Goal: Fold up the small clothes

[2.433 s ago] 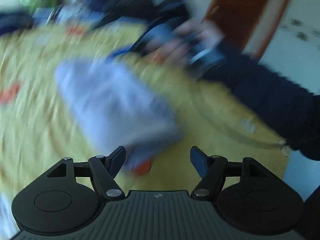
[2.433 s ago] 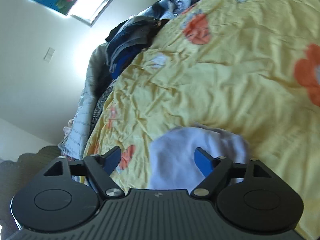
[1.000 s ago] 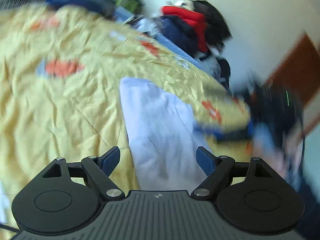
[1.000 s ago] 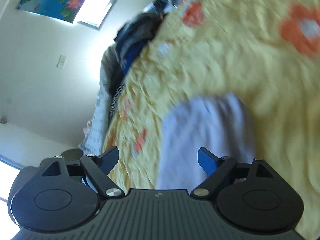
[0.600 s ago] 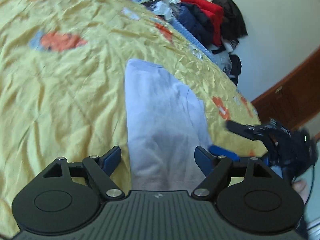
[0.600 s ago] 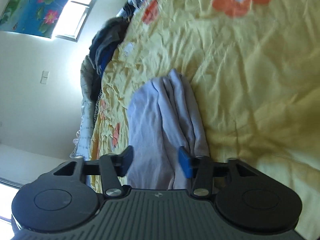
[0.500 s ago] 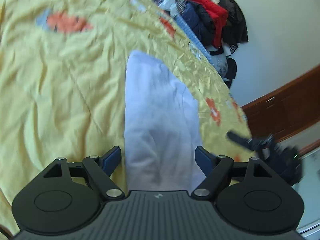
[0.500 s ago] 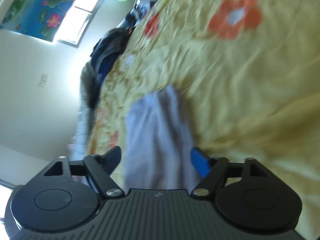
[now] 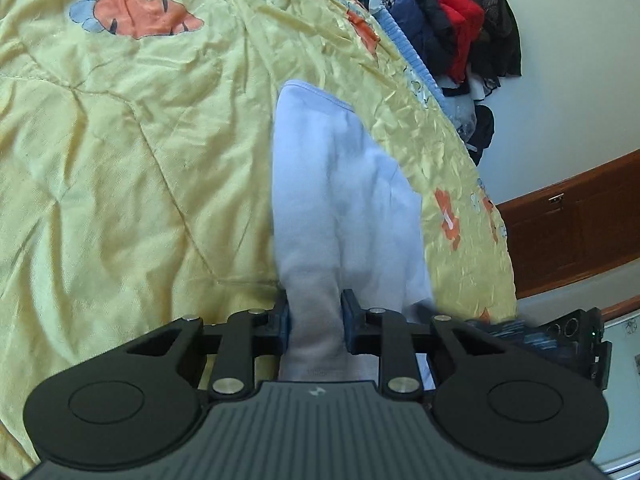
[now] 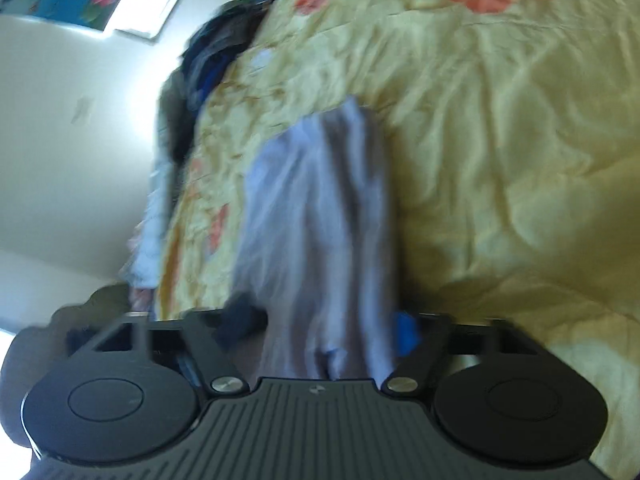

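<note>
A small pale lilac garment [image 9: 340,184] lies on a yellow flowered bedspread [image 9: 120,160], stretching away from me. My left gripper [image 9: 315,316] is shut on its near end, the cloth pinched between the blue pads. In the blurred right wrist view the same garment [image 10: 316,208] runs up between the fingers of my right gripper [image 10: 320,328]. Its jaws stand apart around the bunched cloth; whether they press it I cannot tell. The right gripper also shows at the lower right of the left wrist view [image 9: 568,336].
A heap of red, navy and black clothes [image 9: 448,28] lies at the far edge of the bed. A brown wooden cabinet [image 9: 572,228] stands at the right. Dark clothes [image 10: 212,56] are piled by the wall under a window [image 10: 152,0].
My left gripper has closed on the near end of the garment; it was open half a second ago. My right gripper has moved in over the cloth and is still moving.
</note>
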### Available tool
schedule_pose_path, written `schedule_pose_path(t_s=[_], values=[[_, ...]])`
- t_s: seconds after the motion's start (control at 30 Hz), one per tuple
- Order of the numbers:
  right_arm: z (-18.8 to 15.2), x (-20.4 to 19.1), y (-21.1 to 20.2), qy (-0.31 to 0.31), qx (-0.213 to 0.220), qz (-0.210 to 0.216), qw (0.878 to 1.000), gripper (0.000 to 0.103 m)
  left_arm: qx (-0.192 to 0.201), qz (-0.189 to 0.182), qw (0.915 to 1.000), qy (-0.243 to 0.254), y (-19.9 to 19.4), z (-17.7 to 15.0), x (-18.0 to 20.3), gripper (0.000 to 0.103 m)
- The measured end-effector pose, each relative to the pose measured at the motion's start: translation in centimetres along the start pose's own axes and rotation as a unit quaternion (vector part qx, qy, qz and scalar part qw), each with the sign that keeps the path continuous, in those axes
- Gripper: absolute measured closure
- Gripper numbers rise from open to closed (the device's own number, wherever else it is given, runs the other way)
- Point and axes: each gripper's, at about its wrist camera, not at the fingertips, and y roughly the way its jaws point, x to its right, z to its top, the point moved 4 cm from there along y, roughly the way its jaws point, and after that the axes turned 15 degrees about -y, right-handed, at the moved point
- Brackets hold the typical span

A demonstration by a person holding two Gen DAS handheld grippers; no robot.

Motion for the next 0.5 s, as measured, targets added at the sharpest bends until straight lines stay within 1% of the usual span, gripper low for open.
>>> schedule_pose_path(t_s=[0.03,0.07,0.2,0.3,0.4,0.5], values=[[-0.2,-0.1,0.3,-0.013,-0.008,-0.017,1.0,0.079,0.002,0.007,0.9999,0.009,0.0,-0.1,0.2,0.08],[-0.4,-0.3,0.4,-0.023,-0.005,-0.026,0.999,0.079,0.004,0.016,0.9997,0.02,0.0,-0.1,0.5,0.081],[-0.6,-1.0,0.0,-0.026,0.003,-0.027,0.999,0.081,0.016,0.043,0.9965,0.07,-1.0,-0.2,2.2,0.085],[-0.6,-2.8,-0.1,-0.037,0.008,-0.01,0.999,0.081,0.037,0.049,0.9925,0.106,-3.4,-0.3,3.1,0.085],[-1.1,-5.2,0.5,-0.057,0.002,0.012,0.998,0.081,0.047,0.05,0.9906,0.119,-6.1,0.3,2.4,0.085],[-1.9,-6.3,2.0,-0.072,-0.009,0.015,0.997,0.081,0.057,0.072,0.9898,0.109,-7.0,0.8,-0.1,0.085]])
